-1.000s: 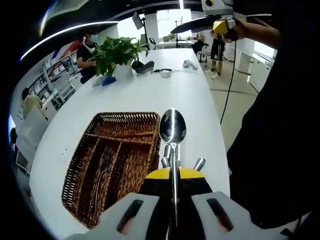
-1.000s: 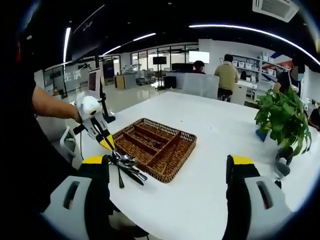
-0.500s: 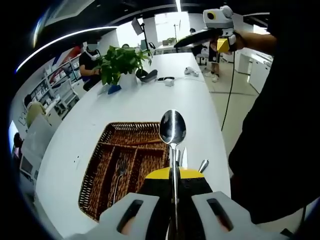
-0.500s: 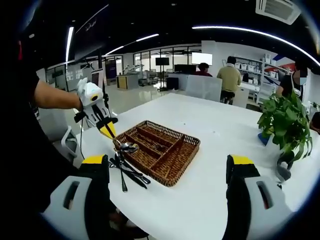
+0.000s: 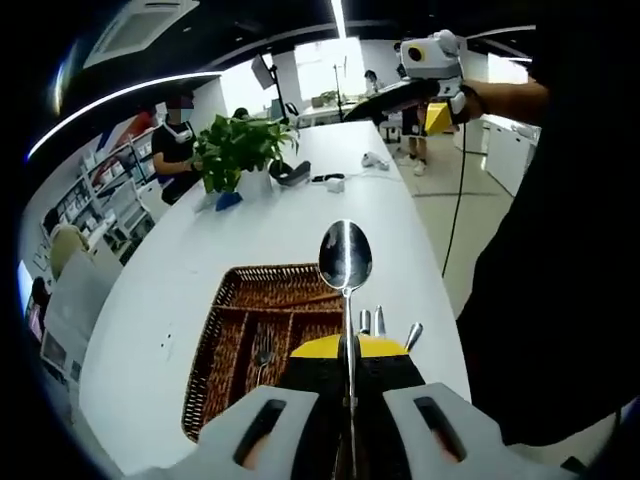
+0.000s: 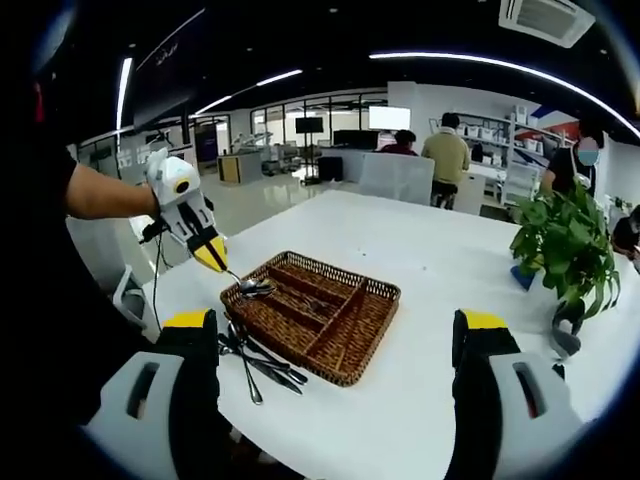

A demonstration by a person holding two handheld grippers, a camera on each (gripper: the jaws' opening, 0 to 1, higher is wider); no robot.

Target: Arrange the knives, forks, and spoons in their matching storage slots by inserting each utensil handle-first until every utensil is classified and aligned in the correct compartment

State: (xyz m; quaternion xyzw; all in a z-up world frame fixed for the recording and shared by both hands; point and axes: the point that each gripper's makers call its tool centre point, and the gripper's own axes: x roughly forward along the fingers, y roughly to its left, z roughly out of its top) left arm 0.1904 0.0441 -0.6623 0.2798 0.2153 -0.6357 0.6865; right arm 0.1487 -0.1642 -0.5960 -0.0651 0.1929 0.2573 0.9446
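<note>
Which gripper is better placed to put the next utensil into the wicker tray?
Left. The left gripper is shut on a spoon over the wicker tray; the right gripper is open, empty.

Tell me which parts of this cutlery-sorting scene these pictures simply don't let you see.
- Handle of the shiny metal spoon: left gripper view, buried between the left hand-held gripper's shut jaws.
- Near end of the brown woven wicker tray: left gripper view, covered by that gripper's body.
- Loose cutlery pile on the white table: right gripper view, partly behind the right hand-held gripper's jaw; pieces too small to sort by type.
- Tray contents: right gripper view, too small.
</note>
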